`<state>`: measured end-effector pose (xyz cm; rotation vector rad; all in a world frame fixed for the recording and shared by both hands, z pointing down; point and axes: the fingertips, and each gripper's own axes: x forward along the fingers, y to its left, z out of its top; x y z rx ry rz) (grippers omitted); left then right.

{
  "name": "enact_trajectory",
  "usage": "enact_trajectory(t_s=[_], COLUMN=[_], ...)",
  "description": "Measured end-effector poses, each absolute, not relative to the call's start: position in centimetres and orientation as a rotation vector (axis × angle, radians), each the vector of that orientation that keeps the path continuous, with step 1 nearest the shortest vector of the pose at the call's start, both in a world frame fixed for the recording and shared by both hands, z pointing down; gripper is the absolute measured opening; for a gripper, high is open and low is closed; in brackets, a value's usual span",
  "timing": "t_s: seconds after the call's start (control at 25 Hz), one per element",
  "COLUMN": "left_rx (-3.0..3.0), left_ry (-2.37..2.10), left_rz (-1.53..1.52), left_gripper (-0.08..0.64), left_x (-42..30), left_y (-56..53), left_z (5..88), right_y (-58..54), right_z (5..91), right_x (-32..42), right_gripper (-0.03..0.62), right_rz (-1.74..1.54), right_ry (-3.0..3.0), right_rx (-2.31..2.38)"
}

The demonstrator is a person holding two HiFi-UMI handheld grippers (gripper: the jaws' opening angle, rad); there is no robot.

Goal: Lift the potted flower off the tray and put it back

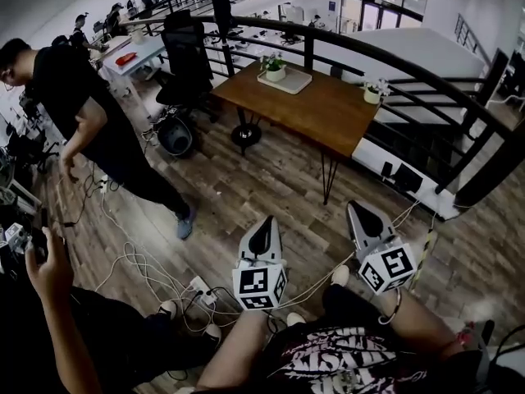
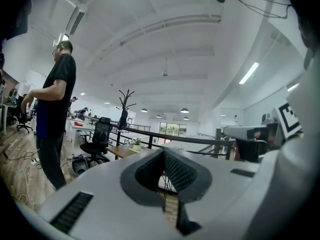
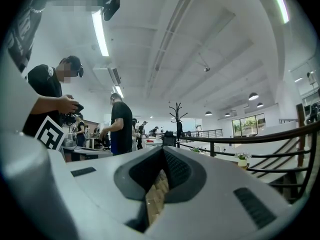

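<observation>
The potted flower (image 1: pixel 275 69), a small green plant in a pale pot, stands on a light tray (image 1: pixel 294 82) at the far end of a brown wooden table (image 1: pixel 328 113). In the left gripper view the flower (image 2: pixel 136 144) shows far off, small, on that table. Both grippers are held well short of the table, over the wooden floor. My left gripper (image 1: pixel 264 226) is shut with nothing in it, its jaws (image 2: pixel 163 152) meeting at the tip. To its right, my right gripper (image 1: pixel 362 213) is also shut and empty, pointing level (image 3: pixel 162 151).
A second white pot (image 1: pixel 373 94) stands at the table's right corner, by the curved black railing (image 1: pixel 426 72). A person in black (image 1: pixel 90 121) stands on the left near a black office chair (image 1: pixel 187 56). Cables and a power strip (image 1: pixel 197 290) lie on the floor.
</observation>
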<state>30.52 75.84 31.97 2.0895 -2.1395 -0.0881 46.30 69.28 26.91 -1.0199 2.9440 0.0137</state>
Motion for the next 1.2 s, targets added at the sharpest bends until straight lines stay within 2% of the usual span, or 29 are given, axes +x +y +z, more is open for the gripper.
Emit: enact_trajectory(t_s=[0.72,1.2], left_rx=[2.053,1.923], left_ry=[-2.182,-2.210], left_rz=[-0.029,0.023], left_gripper=[0.008,0.008], left_x=[25.3,17.4], left_y=[72.0,58.3], left_z=[33.9,37.3], right_y=[62.6,47.3], right_z=[29.7,33.1], right_x=[42.8,38.5], right_gripper=[-0.002,-0.002], right_rz=[-0.043,-0.050], right_ry=[2.930,3.006], right_rx=[-1.035,-1.018])
